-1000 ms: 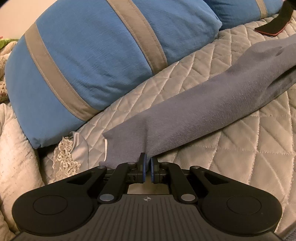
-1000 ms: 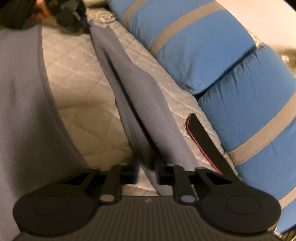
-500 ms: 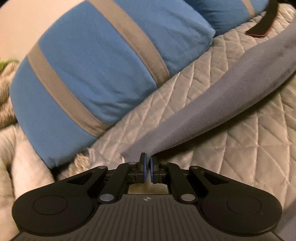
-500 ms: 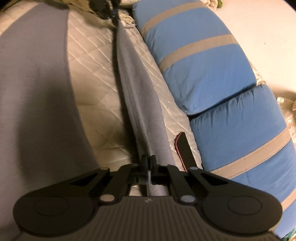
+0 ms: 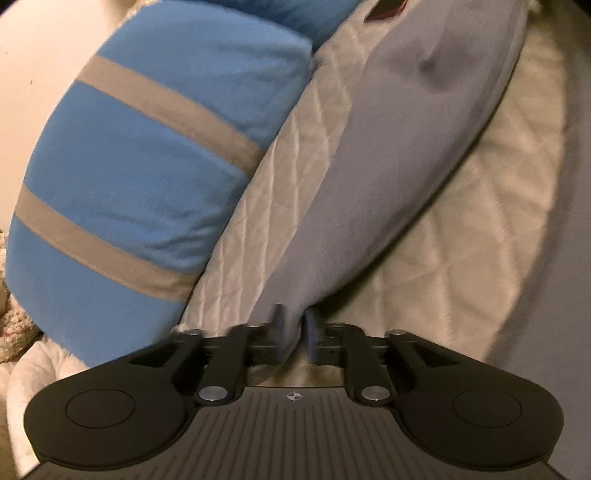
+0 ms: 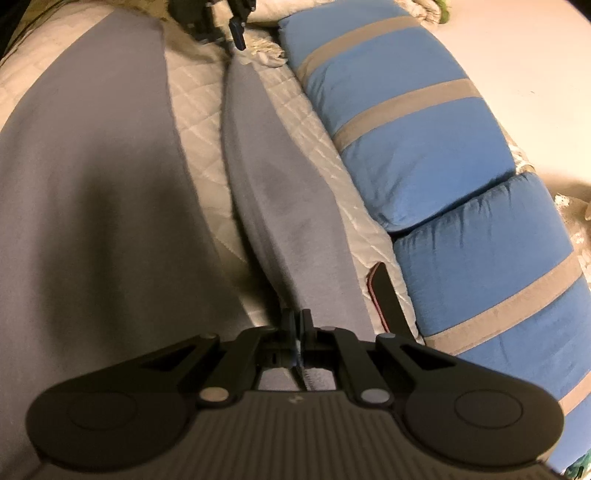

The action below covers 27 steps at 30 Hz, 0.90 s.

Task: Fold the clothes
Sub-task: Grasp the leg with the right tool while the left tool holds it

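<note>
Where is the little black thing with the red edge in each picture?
Left wrist view: the black item with the red edge peeks in at the top edge, right of centre, above the grey garment, on the quilted bedspread.
Right wrist view: it lies low, right of centre, between the garment's raised strip and the blue striped pillows.
Shared landmark: the blue striped pillows, left in the left wrist view, right in the other.
</note>
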Available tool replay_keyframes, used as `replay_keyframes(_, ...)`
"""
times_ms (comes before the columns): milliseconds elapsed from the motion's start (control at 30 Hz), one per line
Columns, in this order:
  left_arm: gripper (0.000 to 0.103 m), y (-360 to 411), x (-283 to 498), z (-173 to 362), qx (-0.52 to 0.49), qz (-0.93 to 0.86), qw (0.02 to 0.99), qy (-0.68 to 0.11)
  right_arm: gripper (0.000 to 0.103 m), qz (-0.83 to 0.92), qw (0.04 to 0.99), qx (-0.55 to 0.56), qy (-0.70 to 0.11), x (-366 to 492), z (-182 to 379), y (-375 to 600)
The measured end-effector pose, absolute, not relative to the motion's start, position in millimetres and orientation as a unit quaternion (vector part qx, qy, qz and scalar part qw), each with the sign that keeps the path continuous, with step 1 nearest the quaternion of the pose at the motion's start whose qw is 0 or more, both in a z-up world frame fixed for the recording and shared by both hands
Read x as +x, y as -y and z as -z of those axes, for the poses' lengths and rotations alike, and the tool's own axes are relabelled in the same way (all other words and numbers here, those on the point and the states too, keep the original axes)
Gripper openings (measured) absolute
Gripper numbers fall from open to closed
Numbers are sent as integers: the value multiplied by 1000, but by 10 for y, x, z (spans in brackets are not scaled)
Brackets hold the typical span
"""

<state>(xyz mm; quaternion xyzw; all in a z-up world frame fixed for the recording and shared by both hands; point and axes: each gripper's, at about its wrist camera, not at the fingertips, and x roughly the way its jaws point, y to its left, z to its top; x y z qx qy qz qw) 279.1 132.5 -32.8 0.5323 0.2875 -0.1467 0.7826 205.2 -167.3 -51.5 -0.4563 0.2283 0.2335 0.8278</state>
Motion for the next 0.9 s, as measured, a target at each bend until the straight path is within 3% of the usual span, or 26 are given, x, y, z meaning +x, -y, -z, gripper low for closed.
replay_keyframes(100,59,-1149,2561,161,510,217,797,-240,2,-230,834,-450,-224,2056,475,1693)
replay_keyframes(433,58,-35,2460,296,425,390,789,-210,2,-227,842,-439,-218,2099,454,1714)
replay_keyframes(667,27,226,2745,438,410,423,772,-238,2,-228,846,-434,-210,2091,449,1729)
replay_keyframes(767,5,233,2734,453,419,432,762,-238,2,-230,847,-431,-208,2101,447,1737)
replay_keyframes(900,3,237,2593,428,448,425,758,-211,3,-220,854,-421,-210,2094,461,1742)
